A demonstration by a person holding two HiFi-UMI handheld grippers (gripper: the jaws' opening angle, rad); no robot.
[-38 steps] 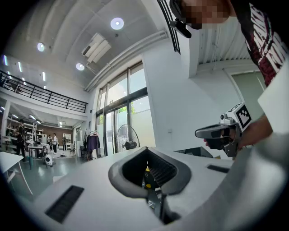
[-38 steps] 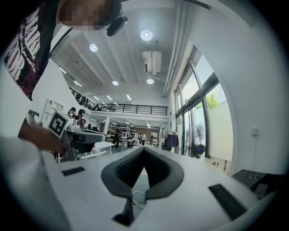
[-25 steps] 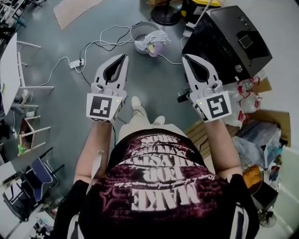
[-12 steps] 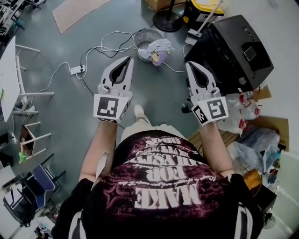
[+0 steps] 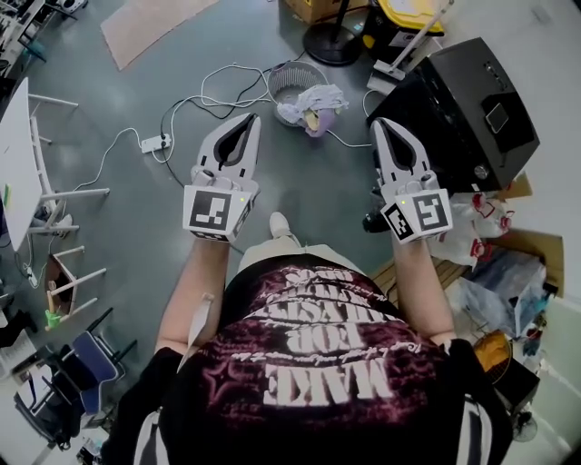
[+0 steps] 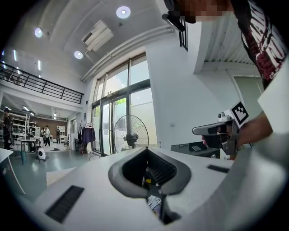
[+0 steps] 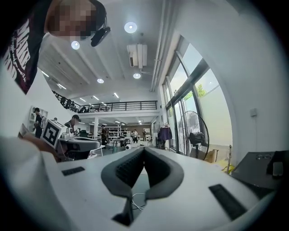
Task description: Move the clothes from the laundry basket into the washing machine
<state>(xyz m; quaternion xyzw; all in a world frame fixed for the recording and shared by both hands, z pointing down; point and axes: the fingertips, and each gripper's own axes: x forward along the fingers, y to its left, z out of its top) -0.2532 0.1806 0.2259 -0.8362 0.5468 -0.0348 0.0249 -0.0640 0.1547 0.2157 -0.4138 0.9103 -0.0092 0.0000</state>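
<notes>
A round wire laundry basket (image 5: 292, 77) stands on the grey floor ahead, with pale clothes (image 5: 313, 98) spilling over its right rim. The black washing machine (image 5: 467, 100) sits at the right, lid down. My left gripper (image 5: 251, 117) is held level, short of the basket and to its left, shut with nothing in it. My right gripper (image 5: 379, 122) is level beside the machine's near-left corner, also shut and empty. In the left gripper view the jaws (image 6: 146, 150) meet at the tips; the right gripper view (image 7: 144, 149) shows the same.
A white power strip (image 5: 154, 143) with looping cables lies left of the basket. A fan's round base (image 5: 331, 41) and a yellow-lidded bin (image 5: 408, 14) stand behind. Bags (image 5: 477, 213) and boxes crowd the right; a white table (image 5: 14, 136) and chairs line the left.
The person has stepped forward: basket and washing machine sit lower and nearer in the head view. Both grippers stayed shut and travelled forward with the body.
</notes>
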